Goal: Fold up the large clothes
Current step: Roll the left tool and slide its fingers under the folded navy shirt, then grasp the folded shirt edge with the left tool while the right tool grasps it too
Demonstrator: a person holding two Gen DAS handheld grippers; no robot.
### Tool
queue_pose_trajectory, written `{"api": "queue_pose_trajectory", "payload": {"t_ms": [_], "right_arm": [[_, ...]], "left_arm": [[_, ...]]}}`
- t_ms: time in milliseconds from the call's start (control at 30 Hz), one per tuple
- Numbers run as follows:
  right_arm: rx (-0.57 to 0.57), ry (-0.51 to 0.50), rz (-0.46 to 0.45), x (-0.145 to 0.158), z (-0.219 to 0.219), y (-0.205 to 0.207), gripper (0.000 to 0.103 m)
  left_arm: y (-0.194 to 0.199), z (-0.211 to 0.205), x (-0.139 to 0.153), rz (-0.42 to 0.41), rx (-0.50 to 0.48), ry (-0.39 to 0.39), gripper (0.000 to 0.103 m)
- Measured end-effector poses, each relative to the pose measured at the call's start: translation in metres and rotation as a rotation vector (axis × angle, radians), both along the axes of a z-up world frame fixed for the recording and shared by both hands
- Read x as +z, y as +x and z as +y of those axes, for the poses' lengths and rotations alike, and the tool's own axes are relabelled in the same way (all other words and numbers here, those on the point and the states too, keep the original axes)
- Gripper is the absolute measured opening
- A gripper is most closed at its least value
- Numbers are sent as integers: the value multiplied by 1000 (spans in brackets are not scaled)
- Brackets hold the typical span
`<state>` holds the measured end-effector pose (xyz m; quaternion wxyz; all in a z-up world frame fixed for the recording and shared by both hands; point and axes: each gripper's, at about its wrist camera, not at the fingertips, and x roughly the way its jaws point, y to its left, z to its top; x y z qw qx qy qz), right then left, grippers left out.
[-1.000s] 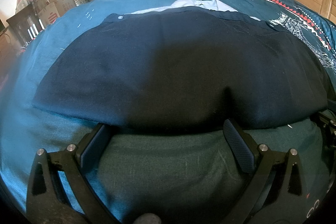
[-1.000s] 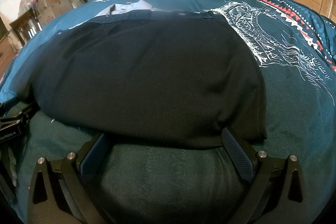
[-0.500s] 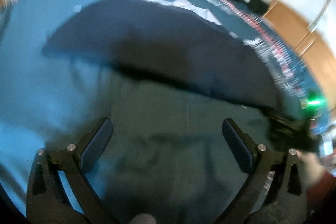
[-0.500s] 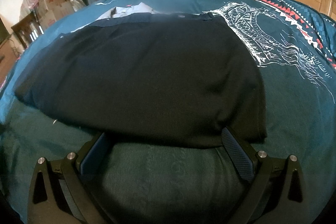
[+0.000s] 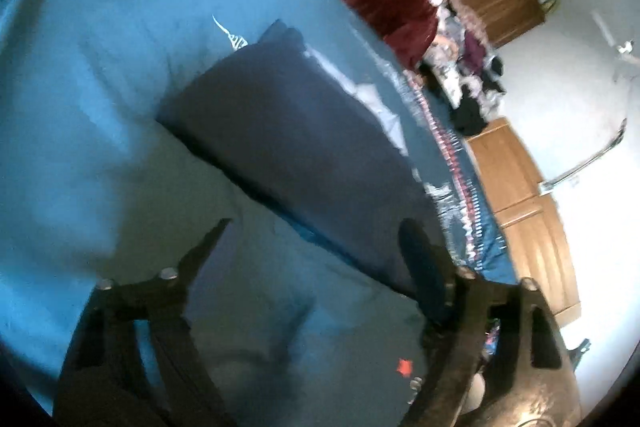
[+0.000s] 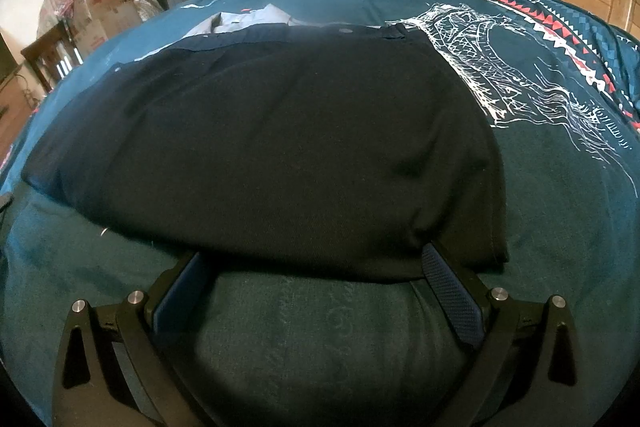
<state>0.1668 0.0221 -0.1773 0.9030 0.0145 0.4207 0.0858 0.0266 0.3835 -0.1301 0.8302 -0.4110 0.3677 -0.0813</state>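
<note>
Folded navy garment [image 6: 280, 147] lies flat on teal bedspread [image 6: 560, 207]. Right claw [image 6: 316, 263] spread wide, tips at garment's near hem. Left claw [image 5: 316, 239] spread, empty, tilted, above bedspread.

Motion-blurred left view, sharp right
</note>
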Motion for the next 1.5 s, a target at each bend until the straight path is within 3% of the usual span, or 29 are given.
{"api": "queue_pose_trajectory", "payload": {"t_ms": [300, 567, 667, 700, 733, 933, 967, 1000, 1033, 1167, 1300, 1400, 1500], "right_arm": [[0, 1, 1, 0, 0, 0, 103], [-2, -14, 7, 2, 2, 0, 103], [5, -21, 16, 11, 2, -5, 103], [14, -11, 27, 17, 1, -7, 103], [22, 2, 37, 23, 0, -9, 103], [88, 78, 36, 80, 15, -8, 103], [96, 107, 39, 90, 21, -1, 103], [109, 138, 39, 101, 28, 8, 103], [125, 157, 38, 111, 37, 18, 103], [260, 204, 6, 161, 103, 81, 103], [453, 263, 88, 194, 186, 145, 103], [565, 235, 197, 200, 253, 175, 103], [646, 91, 262, 186, 299, 189, 103]], "left_arm": [[28, 5, -9, 18, 61, 9, 71], [43, 10, -12, -30, 100, 54, 70], [43, 13, -9, -67, 117, 71, 49], [43, 15, -8, -74, 125, 74, 37], [43, 16, -9, -80, 129, 72, 32], [49, 18, -13, -81, 119, 78, 31], [47, 17, -9, -87, 120, 106, 27], [47, 12, -4, -87, 120, 150, 7], [47, 5, 6, -98, 109, 212, 3], [45, -39, 49, -185, 34, 521, 3], [44, -84, 75, -291, -72, 730, 3], [44, -104, 80, -336, -128, 820, 3], [44, -117, 79, -365, -168, 870, 3]]}}
